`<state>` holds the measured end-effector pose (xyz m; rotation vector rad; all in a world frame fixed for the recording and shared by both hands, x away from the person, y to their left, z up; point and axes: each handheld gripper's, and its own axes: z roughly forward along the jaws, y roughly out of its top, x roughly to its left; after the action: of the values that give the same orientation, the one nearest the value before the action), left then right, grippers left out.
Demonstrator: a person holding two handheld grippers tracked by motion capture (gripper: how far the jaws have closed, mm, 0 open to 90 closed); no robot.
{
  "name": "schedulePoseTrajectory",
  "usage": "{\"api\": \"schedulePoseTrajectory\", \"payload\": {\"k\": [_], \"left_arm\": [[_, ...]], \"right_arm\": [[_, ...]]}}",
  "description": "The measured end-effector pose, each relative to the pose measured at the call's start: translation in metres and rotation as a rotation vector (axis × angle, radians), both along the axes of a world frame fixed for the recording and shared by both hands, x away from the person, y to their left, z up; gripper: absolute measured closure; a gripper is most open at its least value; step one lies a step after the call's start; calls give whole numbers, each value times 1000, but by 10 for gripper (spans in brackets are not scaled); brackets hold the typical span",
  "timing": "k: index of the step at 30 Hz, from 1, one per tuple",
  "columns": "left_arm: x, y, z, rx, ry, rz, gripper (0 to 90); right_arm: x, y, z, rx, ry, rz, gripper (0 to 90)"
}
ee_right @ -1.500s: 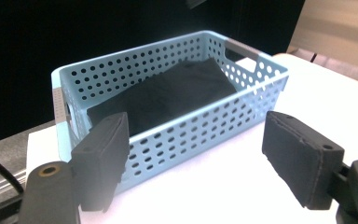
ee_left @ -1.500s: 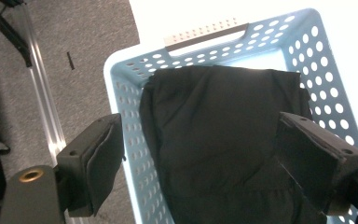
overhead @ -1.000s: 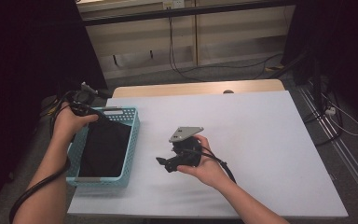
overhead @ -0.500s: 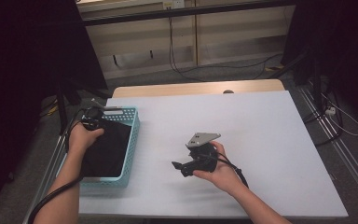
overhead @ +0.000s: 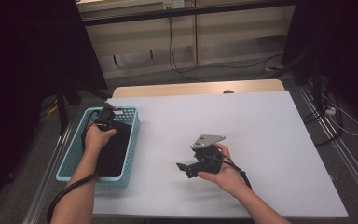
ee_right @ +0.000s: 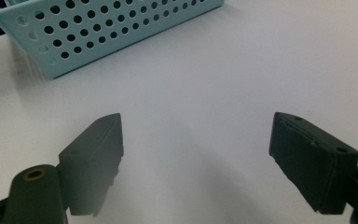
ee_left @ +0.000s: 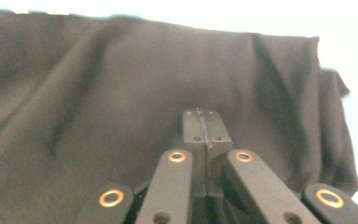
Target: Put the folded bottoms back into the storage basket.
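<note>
Left tongs point(ee_left: 200, 126) clenched, tips pressed into the dark cloth point(ee_left: 121, 93) in the basket point(overhead: 70, 156); whether fabric is pinched is unclear. Right tongs point(ee_right: 198, 163) released above the desk point(overhead: 270, 140). Risk: lifting may leave the cloth behind, or drag the light basket along.

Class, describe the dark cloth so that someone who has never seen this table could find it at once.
Start at the white table and go to its left edge, where a light blue perforated basket stands. The dark cloth lies inside it, under the left tool. It is the one soft, creased, dark thing there.

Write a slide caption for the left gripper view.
Left claw, jaws shut, pressed against a dark brown, creased cloth.
</note>
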<state>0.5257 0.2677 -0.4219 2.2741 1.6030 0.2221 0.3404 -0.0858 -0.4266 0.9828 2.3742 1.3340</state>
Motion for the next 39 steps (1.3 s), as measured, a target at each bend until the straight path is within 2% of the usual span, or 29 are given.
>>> {"api": "schedulePoseTrajectory", "payload": {"k": [2,5,8,11,13,14,15,21,23,24,25,26,27,28,30,31,33,35,39], "left_arm": [[3,1,-2,-5,-54,33,900],[7,3,-3,-26,-78,49,900],[7,4,0,-24,-62,45,900],[3,15,15,-28,-80,41,900],[2,20,18,-15,-90,36,900],[-2,28,23,12,-93,42,900],[-4,32,24,12,-96,55,900],[-15,57,22,60,-93,104,900],[-19,64,18,67,-75,111,900],[-19,64,18,67,-75,111,900],[-21,67,12,92,-44,115,900],[-21,67,12,92,-44,115,900],[-24,68,5,91,-36,130,900],[-26,68,4,105,-28,128,900],[-28,67,3,112,-38,133,900],[-31,67,5,132,-11,127,900],[-34,70,6,123,1,133,900],[-36,73,7,95,-12,151,900],[-38,74,18,76,-52,134,857]], "right_arm": [[0,-2,-1,-5,2,-3,172],[2,-5,-2,-3,8,-15,173],[2,-5,-2,-2,10,-19,175],[3,-6,-2,-1,11,-16,176],[3,-5,-2,-3,10,-13,176],[2,-5,-2,-4,10,-11,176],[2,-5,-2,-3,9,-11,176],[3,-8,1,0,5,-16,175],[2,-10,1,1,6,-19,175],[2,-10,1,1,6,-19,175],[1,-11,1,0,0,-20,176],[1,-11,1,0,0,-20,176],[-1,-12,2,2,-7,-20,177],[-2,-12,3,3,-6,-20,177],[-4,-14,4,2,-11,-20,177],[-4,-16,4,2,-13,-19,176],[-5,-20,4,4,-15,-29,176],[-5,-24,2,2,-8,-36,176],[-6,-33,1,8,-5,-58,176]]}}
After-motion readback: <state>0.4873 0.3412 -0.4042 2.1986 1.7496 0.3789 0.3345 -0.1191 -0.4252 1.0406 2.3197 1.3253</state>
